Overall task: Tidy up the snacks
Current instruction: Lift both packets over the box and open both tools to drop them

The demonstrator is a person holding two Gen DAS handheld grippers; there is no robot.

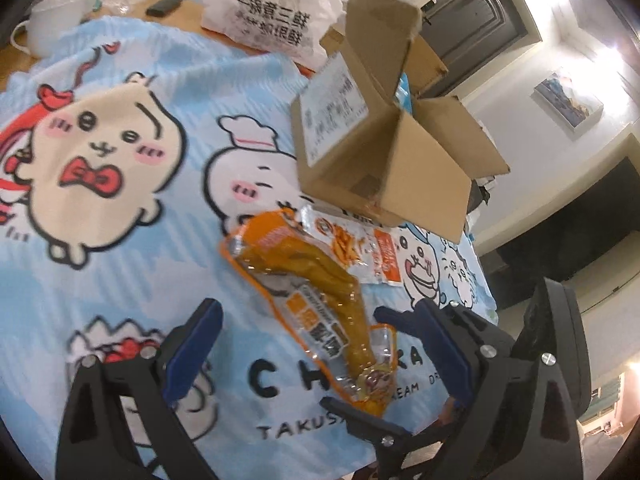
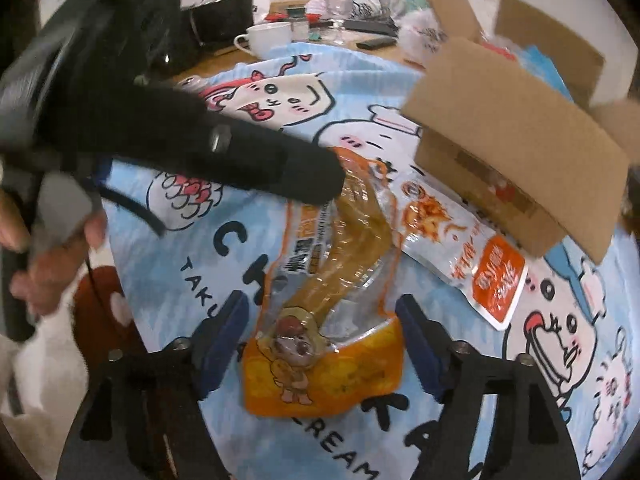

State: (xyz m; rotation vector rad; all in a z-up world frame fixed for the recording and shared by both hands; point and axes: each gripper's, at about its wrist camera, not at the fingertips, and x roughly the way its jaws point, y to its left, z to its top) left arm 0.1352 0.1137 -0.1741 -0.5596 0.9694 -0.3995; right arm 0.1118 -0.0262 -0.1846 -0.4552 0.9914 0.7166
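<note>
The clear-and-orange plastic snack packet (image 2: 320, 320) holding a long yellow-brown piece lies flat on the pale blue cartoon-printed cloth (image 1: 120, 240) covering the counter, its end overlapping a white-and-orange snack pouch (image 2: 472, 248) beside the open brown cardboard box (image 1: 384, 152). The right tool (image 2: 320, 344) straddles its near end, released, pads apart from it; the left tool (image 1: 312, 344) also stands released around it.

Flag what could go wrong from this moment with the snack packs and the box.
1. The right tool stands open around the orange snack pack; closing on the slick film may let it slip or crease.
2. The left tool straddles the same pack, so both tools could collide.
3. The white snack pack lies partly under the cardboard box flap; dragging the orange pack could snag it or nudge the box.
</note>
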